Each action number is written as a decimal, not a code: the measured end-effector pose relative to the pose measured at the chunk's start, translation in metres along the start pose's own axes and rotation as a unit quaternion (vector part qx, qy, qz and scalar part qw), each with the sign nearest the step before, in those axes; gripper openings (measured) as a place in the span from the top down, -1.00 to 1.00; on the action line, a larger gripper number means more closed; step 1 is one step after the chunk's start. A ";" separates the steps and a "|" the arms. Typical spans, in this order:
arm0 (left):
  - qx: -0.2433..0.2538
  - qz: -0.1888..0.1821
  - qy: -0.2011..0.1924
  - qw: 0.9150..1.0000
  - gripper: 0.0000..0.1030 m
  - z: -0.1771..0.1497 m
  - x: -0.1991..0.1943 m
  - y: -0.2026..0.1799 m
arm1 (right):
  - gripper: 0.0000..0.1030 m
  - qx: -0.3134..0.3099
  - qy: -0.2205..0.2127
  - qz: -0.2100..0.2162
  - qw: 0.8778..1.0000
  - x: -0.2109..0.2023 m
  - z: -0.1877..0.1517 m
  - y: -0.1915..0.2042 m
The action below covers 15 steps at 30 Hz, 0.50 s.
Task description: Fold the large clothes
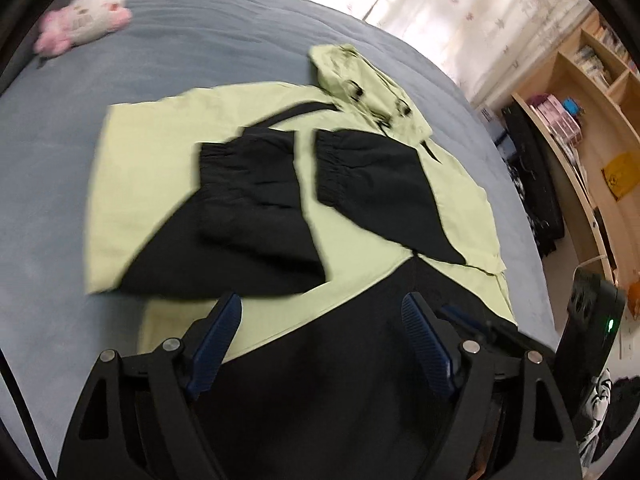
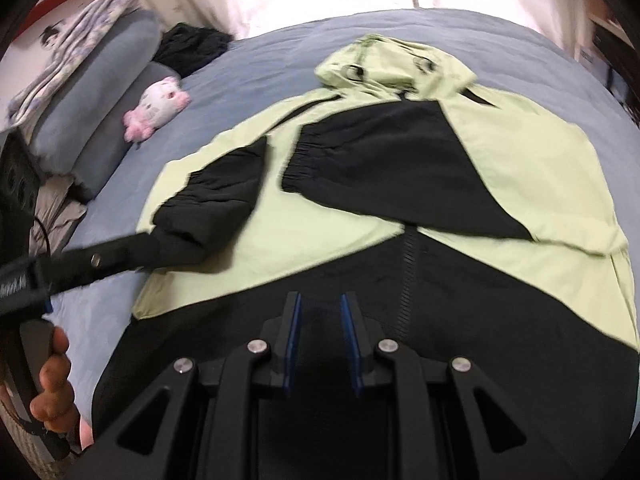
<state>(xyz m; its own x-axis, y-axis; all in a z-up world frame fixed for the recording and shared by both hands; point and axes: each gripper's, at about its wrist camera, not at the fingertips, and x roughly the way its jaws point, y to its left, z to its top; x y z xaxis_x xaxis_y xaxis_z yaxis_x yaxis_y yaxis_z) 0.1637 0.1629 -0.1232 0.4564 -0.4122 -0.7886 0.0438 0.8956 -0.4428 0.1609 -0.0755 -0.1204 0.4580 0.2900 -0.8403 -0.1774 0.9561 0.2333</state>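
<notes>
A green-and-black jacket [image 2: 520, 168] lies flat on the bed [image 2: 520, 40], both sleeves folded across its chest. The left gripper [image 1: 322, 330] hovers with jaws wide apart and empty over the hem, the right gripper [image 2: 320, 316] with jaws narrowly apart, nothing between them. Lifting the hem carelessly could likely drag the left sleeve [image 2: 212, 208] off its fold.

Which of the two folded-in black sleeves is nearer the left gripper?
The sleeve on the plush toy's side; the left gripper reaches its cuff, the other sleeve lies farther right.
</notes>
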 end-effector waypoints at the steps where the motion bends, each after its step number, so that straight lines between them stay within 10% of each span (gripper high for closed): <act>1: -0.005 0.007 -0.006 1.000 -0.57 -0.003 -0.006 0.006 | 0.60 -0.010 -0.001 0.004 1.000 0.000 0.002 0.007; 9: -0.044 0.135 -0.057 0.988 -0.57 -0.024 -0.043 0.059 | 0.51 -0.100 0.011 0.040 0.994 0.023 0.024 0.072; 15: -0.060 0.146 -0.052 0.986 -0.57 -0.028 -0.045 0.085 | 0.51 -0.173 0.023 0.018 0.984 0.050 0.040 0.113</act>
<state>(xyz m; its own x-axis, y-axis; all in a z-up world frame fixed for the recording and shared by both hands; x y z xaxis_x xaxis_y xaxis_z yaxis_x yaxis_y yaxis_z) 0.1217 0.2526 -0.1372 0.5222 -0.1156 -0.8450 -0.2052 0.9446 -0.2561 0.1988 0.0489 -0.1166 0.4076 0.3141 -0.8574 -0.4832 0.8709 0.0894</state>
